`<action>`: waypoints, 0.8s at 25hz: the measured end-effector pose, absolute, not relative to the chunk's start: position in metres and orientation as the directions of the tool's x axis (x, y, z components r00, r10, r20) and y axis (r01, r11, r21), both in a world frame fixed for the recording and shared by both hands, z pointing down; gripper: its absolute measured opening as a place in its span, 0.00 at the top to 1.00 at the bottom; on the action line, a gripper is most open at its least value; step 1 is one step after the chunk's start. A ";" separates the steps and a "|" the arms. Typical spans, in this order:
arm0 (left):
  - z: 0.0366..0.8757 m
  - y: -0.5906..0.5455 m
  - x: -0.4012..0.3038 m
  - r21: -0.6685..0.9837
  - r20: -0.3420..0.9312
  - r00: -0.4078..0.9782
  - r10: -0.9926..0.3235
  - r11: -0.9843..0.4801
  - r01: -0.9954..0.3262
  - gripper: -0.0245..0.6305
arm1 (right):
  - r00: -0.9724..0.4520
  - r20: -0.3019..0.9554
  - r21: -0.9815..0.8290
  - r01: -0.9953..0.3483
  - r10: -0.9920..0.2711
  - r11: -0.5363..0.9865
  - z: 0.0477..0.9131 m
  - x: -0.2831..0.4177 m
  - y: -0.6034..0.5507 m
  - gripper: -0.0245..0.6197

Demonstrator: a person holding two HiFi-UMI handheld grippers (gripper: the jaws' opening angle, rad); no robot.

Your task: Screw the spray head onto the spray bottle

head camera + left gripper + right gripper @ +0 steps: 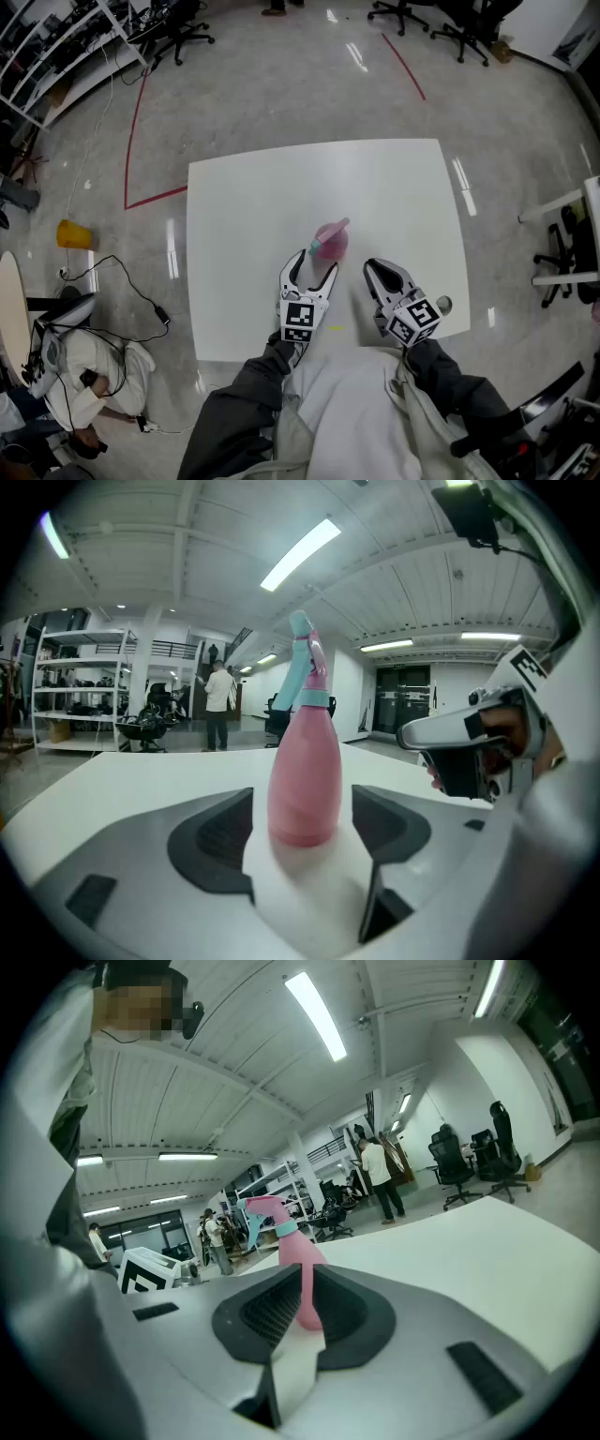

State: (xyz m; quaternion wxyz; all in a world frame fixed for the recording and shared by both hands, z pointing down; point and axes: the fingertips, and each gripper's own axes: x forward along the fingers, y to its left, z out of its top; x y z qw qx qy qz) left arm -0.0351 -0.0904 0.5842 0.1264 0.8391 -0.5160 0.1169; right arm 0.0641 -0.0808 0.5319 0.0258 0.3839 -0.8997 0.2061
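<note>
A pink spray bottle (330, 246) stands upright on the white table (244, 216), with its teal and pink spray head (337, 228) sitting on its neck. In the left gripper view the bottle (305, 771) rises between the two jaws, a gap showing on each side, and the spray head (306, 663) tops it. My left gripper (314, 265) (302, 797) is open around the bottle's base. My right gripper (370, 266) (305, 1277) is shut and empty, off to the bottle's right. Past its jaws I see the bottle (302, 1258) and spray head (262, 1211).
The table's near edge (328, 352) lies just below the grippers. On the floor are a yellow object (73, 234), cables and a person at the left, office chairs (183, 33) at the back, and red tape lines (136, 122).
</note>
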 end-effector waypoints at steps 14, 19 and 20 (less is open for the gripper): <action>0.611 -0.150 -0.003 0.048 0.368 0.560 -0.742 -0.587 -0.808 0.32 | -0.783 0.224 -0.288 -0.621 -0.580 0.729 0.530 0.043 -0.097 0.67; 0.605 -0.152 -0.004 0.062 0.366 0.599 -0.712 -0.623 -0.780 0.32 | -0.838 0.224 -0.189 -0.539 -0.498 0.821 0.511 0.027 -0.107 0.62; 0.602 -0.145 -0.001 0.058 0.368 0.626 -0.688 -0.654 -0.754 0.32 | -0.854 0.225 -0.192 -0.511 -0.469 0.838 0.506 0.024 -0.108 0.62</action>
